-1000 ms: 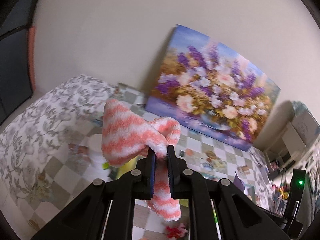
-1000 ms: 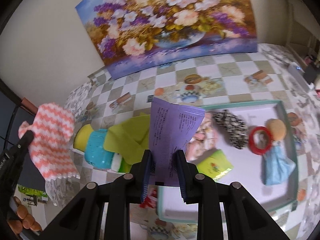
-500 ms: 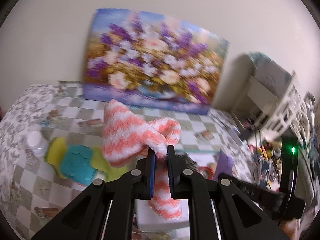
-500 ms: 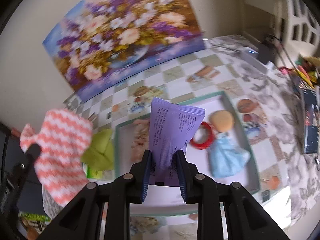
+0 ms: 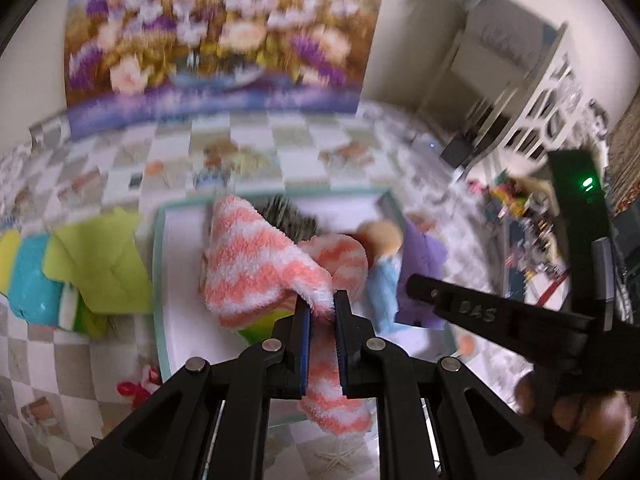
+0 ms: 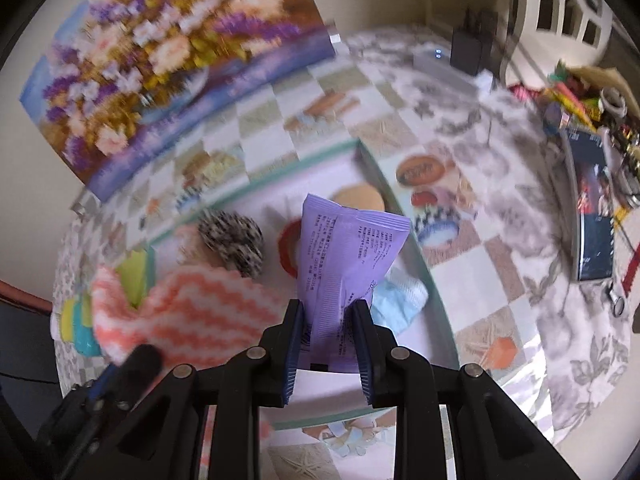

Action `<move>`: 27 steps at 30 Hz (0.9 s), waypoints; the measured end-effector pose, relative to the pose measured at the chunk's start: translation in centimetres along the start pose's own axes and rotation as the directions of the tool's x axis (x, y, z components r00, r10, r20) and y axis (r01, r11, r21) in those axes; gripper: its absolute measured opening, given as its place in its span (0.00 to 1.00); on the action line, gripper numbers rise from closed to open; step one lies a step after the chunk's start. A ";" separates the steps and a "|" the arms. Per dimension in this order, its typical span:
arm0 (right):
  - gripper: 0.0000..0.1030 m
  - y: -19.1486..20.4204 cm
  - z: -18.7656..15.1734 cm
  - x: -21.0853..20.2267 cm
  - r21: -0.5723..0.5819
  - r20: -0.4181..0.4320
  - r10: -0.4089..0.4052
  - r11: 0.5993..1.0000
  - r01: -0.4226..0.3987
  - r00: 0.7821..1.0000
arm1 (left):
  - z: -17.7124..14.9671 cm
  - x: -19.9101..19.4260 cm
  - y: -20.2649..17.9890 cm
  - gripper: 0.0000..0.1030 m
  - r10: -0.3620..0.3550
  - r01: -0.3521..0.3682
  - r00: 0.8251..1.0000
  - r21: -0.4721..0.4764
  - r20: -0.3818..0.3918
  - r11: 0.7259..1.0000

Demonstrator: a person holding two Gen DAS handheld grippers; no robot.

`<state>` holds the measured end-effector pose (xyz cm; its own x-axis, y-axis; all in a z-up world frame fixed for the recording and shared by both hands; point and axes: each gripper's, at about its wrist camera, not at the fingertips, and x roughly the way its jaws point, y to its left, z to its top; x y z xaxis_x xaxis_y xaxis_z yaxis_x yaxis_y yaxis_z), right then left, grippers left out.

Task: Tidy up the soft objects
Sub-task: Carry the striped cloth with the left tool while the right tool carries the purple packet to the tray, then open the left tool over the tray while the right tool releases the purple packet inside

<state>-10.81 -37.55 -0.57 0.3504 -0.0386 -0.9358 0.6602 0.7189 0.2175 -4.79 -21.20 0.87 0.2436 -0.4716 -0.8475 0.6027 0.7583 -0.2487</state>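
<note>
Left wrist view shows one left gripper (image 5: 320, 306) with its jaws clamped tight on one pink-and-white striped fuzzy cloth (image 5: 256, 264), which drapes over and below the fingers above one shallow tray (image 5: 158, 280) with a teal rim. Right wrist view shows one right gripper (image 6: 329, 316) with its jaws pressed on one purple packet (image 6: 348, 256) that stands upright between them, also over the tray. Inside the tray lie one black-and-white speckled item (image 6: 234, 242), one red ring (image 6: 286, 250), one tan round piece (image 6: 360, 198) and one light blue cloth (image 6: 396, 300), the last three partly hidden behind the packet. Beside the tray, one lime green cloth (image 5: 100, 264) lies over one teal and yellow object (image 5: 30, 280), cut off at the frame edge. One flower painting (image 5: 224, 36) leans against the wall, blurred. Clutter at the far right is too smeared to count.
</note>
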 end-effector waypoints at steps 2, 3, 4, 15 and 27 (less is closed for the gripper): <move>0.26 0.1 -0.2 1.0 -0.008 -0.032 -0.003 1.000 0.002 0.999 | -0.3 1.2 0.4 0.11 0.023 -0.024 0.999 -0.005 -0.037 1.000; 0.26 0.2 -0.3 1.3 -0.013 -0.041 -0.003 1.000 0.002 0.999 | -0.5 1.8 0.7 0.11 0.036 -0.036 0.998 -0.009 -0.058 0.999; 0.26 0.3 -0.4 1.7 -0.018 -0.054 -0.003 1.000 0.002 0.999 | -0.7 2.4 1.1 0.11 0.044 -0.045 0.996 -0.016 -0.079 0.999; 0.29 1.0 -0.7 3.2 -0.032 -0.117 -0.006 0.999 0.002 0.993 | -0.9 4.9 3.1 0.20 0.072 -0.081 0.986 -0.050 -0.153 0.995; 0.43 2.8 -0.3 1.0 -0.085 -0.036 -0.026 0.996 0.023 0.999 | 0.6 1.7 5.1 0.62 0.160 -0.163 0.986 -0.080 -0.044 0.983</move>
<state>-8.84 -35.34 -0.98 0.3085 -0.0321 -0.9507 0.6095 0.7740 0.1717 -0.86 -18.44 -1.59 0.3033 -0.3244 -0.8960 0.4921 0.8585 -0.1442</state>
